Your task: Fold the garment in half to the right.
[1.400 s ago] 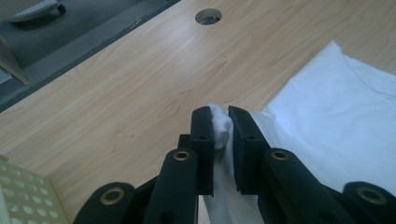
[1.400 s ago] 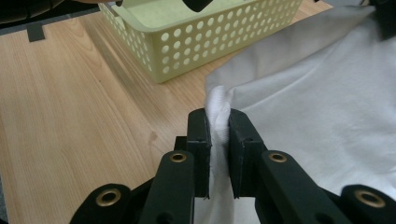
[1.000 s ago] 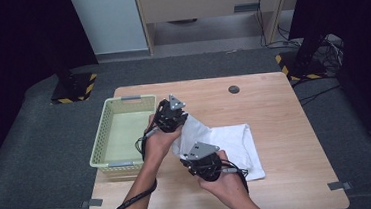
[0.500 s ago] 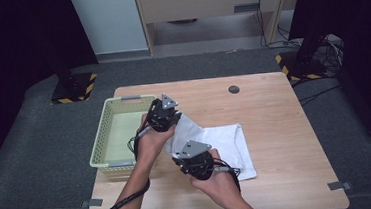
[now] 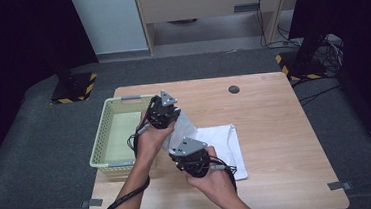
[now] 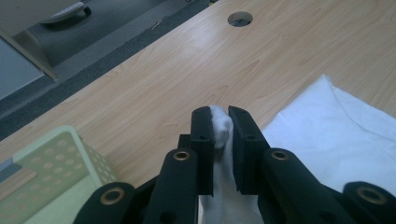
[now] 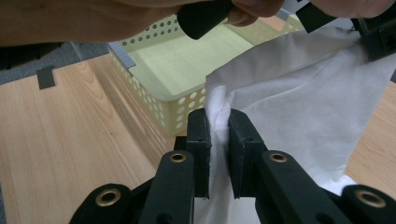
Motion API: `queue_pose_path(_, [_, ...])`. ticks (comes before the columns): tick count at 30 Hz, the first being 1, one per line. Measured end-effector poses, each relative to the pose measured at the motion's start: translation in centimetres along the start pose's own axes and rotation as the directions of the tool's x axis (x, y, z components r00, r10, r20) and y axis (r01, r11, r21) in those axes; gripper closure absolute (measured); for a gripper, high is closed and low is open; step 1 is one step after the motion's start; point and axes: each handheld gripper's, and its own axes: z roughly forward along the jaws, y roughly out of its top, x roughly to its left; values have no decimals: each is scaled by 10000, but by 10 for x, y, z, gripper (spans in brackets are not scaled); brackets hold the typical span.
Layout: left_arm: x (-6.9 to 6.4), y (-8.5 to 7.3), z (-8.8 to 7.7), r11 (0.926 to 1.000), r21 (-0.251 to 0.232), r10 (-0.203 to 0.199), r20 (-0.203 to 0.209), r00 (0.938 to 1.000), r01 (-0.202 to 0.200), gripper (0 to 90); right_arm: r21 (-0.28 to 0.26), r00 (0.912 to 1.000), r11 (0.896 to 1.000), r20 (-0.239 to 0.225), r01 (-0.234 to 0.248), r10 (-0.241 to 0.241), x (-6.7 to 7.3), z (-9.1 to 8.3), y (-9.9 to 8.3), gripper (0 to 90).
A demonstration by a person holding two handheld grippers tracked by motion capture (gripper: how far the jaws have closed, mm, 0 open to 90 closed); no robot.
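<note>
both claws clamped on white cloth [image 5: 221,142], beside basket [image 5: 107,140]

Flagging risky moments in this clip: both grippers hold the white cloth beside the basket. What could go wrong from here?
1. The left gripper pinches only a small bunch of the white cloth, so it could slip free.
2. Part of the cloth lies on the table; it may drag or unfold.
3. The cloth hangs close to the green basket, whose rim could snag it.
</note>
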Motion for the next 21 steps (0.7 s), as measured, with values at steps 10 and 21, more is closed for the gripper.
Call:
queue_pose_path(10, [-3, 2, 8, 9999, -85, -146, -43, 9999, 146, 810, 39, 9999, 9999, 69, -147, 147, -3, 4, 1, 804])
queue_pose_path(21, [-19, 15, 16, 9996, -199, -208, 468, 9987, 217, 810, -73, 9997, 9998, 169, -190, 191, -14, -20, -10, 804])
